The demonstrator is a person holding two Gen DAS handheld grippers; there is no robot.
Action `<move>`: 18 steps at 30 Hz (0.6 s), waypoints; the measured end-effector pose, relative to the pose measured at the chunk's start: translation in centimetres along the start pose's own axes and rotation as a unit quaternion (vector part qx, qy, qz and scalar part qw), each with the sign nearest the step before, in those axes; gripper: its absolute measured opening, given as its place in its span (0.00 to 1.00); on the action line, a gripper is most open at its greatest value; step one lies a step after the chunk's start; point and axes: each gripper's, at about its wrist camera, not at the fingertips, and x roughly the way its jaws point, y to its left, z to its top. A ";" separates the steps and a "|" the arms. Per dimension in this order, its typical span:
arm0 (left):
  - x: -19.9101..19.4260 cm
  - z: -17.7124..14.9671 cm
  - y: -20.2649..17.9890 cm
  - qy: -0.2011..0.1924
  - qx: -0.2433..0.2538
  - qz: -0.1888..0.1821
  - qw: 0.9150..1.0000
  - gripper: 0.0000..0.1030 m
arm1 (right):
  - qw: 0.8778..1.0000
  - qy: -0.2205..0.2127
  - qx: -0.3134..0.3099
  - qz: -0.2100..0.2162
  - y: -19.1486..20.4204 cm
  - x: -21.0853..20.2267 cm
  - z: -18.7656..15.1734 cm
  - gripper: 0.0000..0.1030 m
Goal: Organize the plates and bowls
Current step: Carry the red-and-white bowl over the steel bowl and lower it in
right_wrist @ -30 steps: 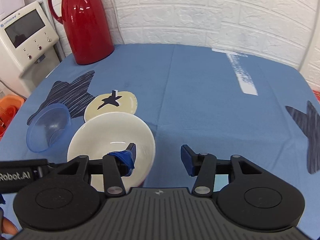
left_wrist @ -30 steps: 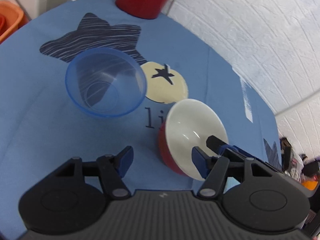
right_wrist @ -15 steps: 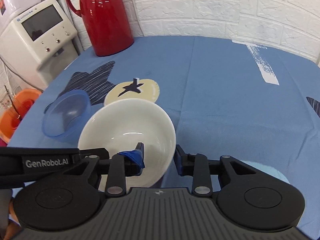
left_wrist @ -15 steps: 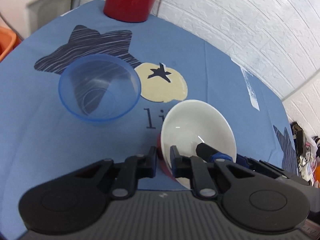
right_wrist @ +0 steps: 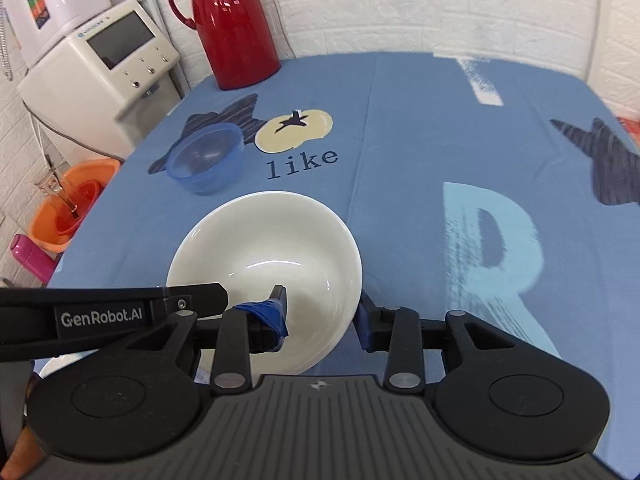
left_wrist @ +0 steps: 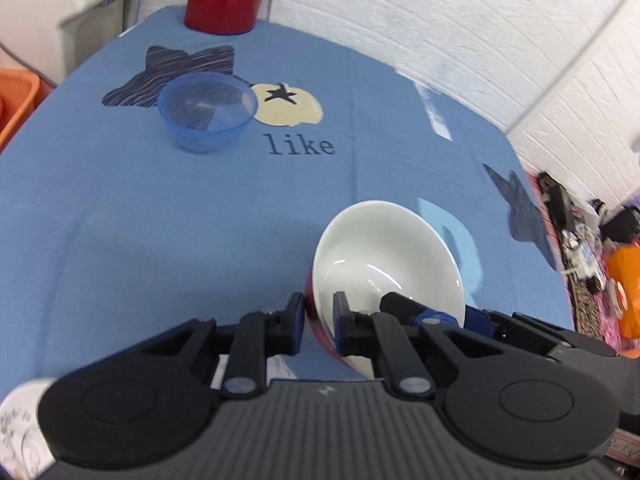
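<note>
White-painted brick walls back a table under a matte blue printed tablecloth [right_wrist: 400, 128], marked with dark striped stars, a cream circle and the word "like"; a glossy red plastic thermos jug [right_wrist: 236, 24] stands upright at the far edge. Both grippers clamp one glossy ceramic bowl, white inside and red outside [left_wrist: 384, 256], near the cloth's front edge; it is round, deep and tilted, its mouth facing up and away from the cameras. The left gripper [left_wrist: 318, 322] has its jaws pressed together on the bowl's near-left rim, one finger outside, one inside; the right gripper [right_wrist: 322, 318] grips the near-right rim likewise. Farther back, a translucent blue plastic bowl [left_wrist: 206, 110] sits upright on a star print, well apart from the held bowl.
</note>
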 end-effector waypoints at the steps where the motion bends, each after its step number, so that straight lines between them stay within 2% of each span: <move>1: -1.0 -0.7 -0.4 -0.001 0.005 -0.003 1.000 0.06 | 1.000 -0.004 -0.003 -0.003 0.2 -1.2 -0.6 0.20; 8: -5.2 -6.0 -2.6 0.004 0.038 -0.025 0.999 0.04 | 0.999 -0.020 0.011 -0.025 0.5 -7.0 -5.6 0.20; 18: -7.2 -11.9 -3.2 0.010 0.060 -0.032 0.998 0.04 | 0.999 -0.026 0.036 -0.027 0.4 -9.9 -11.6 0.21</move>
